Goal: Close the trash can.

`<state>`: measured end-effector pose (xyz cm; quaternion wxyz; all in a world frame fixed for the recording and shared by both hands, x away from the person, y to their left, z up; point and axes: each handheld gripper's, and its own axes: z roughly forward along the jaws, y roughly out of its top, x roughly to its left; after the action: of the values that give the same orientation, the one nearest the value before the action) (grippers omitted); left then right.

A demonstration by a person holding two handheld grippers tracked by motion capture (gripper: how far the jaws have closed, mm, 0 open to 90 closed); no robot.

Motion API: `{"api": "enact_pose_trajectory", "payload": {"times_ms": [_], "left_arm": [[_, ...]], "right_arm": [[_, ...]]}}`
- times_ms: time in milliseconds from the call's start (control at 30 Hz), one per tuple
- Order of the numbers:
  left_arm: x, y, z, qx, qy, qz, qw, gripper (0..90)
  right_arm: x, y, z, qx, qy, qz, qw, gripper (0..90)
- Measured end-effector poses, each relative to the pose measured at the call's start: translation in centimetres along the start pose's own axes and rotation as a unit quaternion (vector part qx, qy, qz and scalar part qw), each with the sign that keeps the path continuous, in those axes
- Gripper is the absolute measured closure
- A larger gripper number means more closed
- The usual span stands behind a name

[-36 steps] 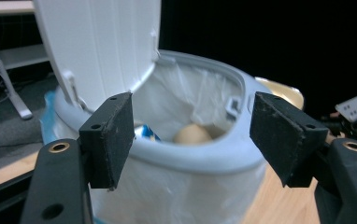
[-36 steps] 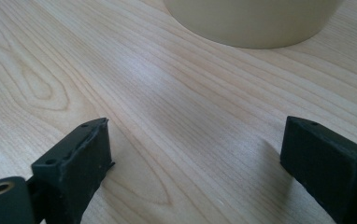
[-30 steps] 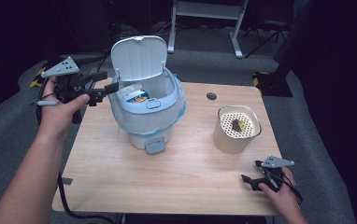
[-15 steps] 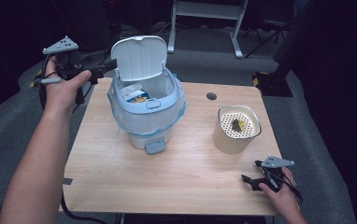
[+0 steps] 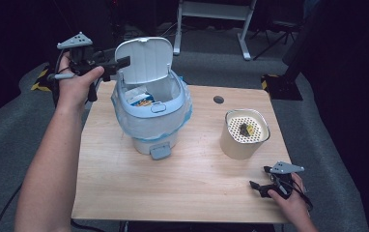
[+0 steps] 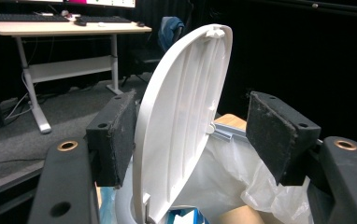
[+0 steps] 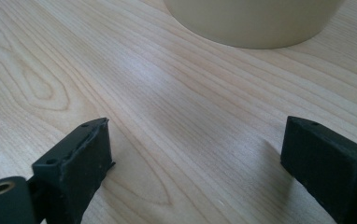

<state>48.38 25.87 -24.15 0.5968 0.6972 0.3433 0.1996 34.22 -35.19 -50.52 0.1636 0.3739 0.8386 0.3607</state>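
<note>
A small white and light-blue bin (image 5: 153, 121) lined with a plastic bag stands on the wooden table (image 5: 197, 193), its white lid (image 5: 144, 60) raised upright. My left gripper (image 5: 120, 65) is held at the lid's left edge, level with it. In the left gripper view the lid (image 6: 176, 116) stands edge-on between the jaws of that gripper (image 6: 200, 135): the left pad (image 6: 116, 135) is close beside it, the right pad (image 6: 274, 135) is well apart. My right gripper (image 5: 260, 186) rests open near the table's front right corner, with bare wood between its jaws (image 7: 195, 154).
A cream round container (image 5: 245, 133) with a perforated insert and dark and yellow scraps stands right of the bin; its base (image 7: 251, 21) lies just ahead of the right gripper. Wrappers lie inside the bin. A cable hole (image 5: 218, 99) is at the table's back.
My left hand has risen from beside the bin's rim to the height of the raised lid and shifted slightly toward it. The lid stays upright. The right hand has not moved.
</note>
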Motion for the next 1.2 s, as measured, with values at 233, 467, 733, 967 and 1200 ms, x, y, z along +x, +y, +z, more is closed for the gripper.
{"api": "enact_pose_trajectory", "payload": {"times_ms": [233, 467, 733, 967, 1200], "left_arm": [[-1.0, 0.2, -0.6, 0.022, -0.023, 0.008, 0.9995, 36.1], [-3.1, -0.2, -1.1, 0.053, -0.046, 0.034, 0.9970, 35.4], [-5.0, -1.2, -0.1, 0.077, -0.080, 0.042, 0.9929, 37.4], [-6.1, -1.8, 1.5, 0.084, -0.106, 0.026, 0.9905, 38.5], [-6.2, -2.6, 2.7, 0.101, -0.109, -0.011, 0.9888, 47.7]], "right_arm": [[0.0, 0.0, 0.0, 0.000, 0.000, 0.000, 1.0000, 8.8], [0.0, 0.0, 0.0, 0.000, 0.000, -0.001, 1.0000, 8.8], [0.0, 0.0, 0.0, 0.000, 0.000, -0.001, 1.0000, 8.7], [0.0, 0.0, 0.0, 0.000, 0.000, -0.001, 1.0000, 8.8], [0.0, 0.0, 0.0, 0.000, 0.000, -0.001, 1.0000, 8.8]]}}
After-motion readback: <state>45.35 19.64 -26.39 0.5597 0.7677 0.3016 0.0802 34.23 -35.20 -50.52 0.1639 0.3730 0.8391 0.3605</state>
